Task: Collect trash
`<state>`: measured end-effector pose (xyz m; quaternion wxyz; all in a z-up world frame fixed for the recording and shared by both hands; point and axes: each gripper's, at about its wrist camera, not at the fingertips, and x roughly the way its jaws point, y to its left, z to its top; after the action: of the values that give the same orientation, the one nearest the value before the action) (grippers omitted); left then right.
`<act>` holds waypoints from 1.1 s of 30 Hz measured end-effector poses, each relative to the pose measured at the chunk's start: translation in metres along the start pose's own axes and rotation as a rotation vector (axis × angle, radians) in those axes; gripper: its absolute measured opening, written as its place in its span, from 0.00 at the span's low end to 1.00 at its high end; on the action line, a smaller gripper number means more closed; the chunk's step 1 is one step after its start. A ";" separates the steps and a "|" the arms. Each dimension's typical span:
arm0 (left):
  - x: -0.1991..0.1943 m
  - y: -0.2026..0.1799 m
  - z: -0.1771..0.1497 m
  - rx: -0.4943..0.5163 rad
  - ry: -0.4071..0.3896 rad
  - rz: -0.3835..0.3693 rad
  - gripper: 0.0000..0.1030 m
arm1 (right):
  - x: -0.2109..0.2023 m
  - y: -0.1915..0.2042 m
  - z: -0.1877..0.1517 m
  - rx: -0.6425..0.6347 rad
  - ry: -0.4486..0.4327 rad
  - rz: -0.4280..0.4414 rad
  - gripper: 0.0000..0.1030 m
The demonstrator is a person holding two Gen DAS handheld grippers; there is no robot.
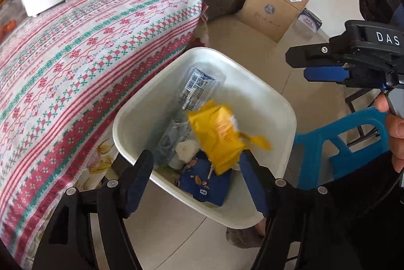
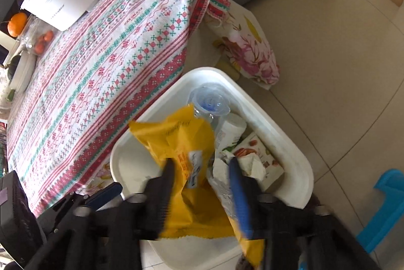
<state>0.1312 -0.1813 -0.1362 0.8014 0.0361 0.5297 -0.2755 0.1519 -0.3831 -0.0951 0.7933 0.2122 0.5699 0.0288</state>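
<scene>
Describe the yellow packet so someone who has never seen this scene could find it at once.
Start at the table with the red-and-green patterned cloth; beside its corner a white bin stands on the tiled floor. The yellow packet is crumpled on top of the trash inside, above a dark blue nut packet and next to a clear bottle. Nothing else there is bright yellow.

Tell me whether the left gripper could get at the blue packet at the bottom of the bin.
Probably yes: the left gripper is open just above the blue packet, though the yellow wrapper partly covers it.

White bin [image 1: 277, 103], yellow wrapper [image 1: 219, 133], red-green patterned tablecloth [image 1: 88, 48]
</scene>
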 end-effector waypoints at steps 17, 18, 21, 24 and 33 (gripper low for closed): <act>-0.123 0.011 -0.066 -0.154 -0.164 0.281 0.88 | -0.060 0.051 -0.096 -0.145 -0.294 -0.080 0.84; -0.129 0.012 -0.069 -0.162 -0.172 0.288 0.88 | -0.062 0.056 -0.103 -0.164 -0.313 -0.097 0.85; -0.145 0.014 -0.079 -0.181 -0.205 0.318 0.88 | -0.067 0.065 -0.122 -0.202 -0.362 -0.147 0.88; -0.160 0.016 -0.088 -0.195 -0.242 0.347 0.88 | -0.071 0.071 -0.133 -0.224 -0.395 -0.182 0.89; -0.176 0.026 -0.107 -0.234 -0.280 0.410 0.88 | -0.074 0.089 -0.151 -0.272 -0.434 -0.210 0.97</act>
<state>0.0043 -0.0510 -0.0362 0.9047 0.0113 0.4234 -0.0470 0.0050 -0.2779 -0.0355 0.9167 0.0446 0.3963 -0.0236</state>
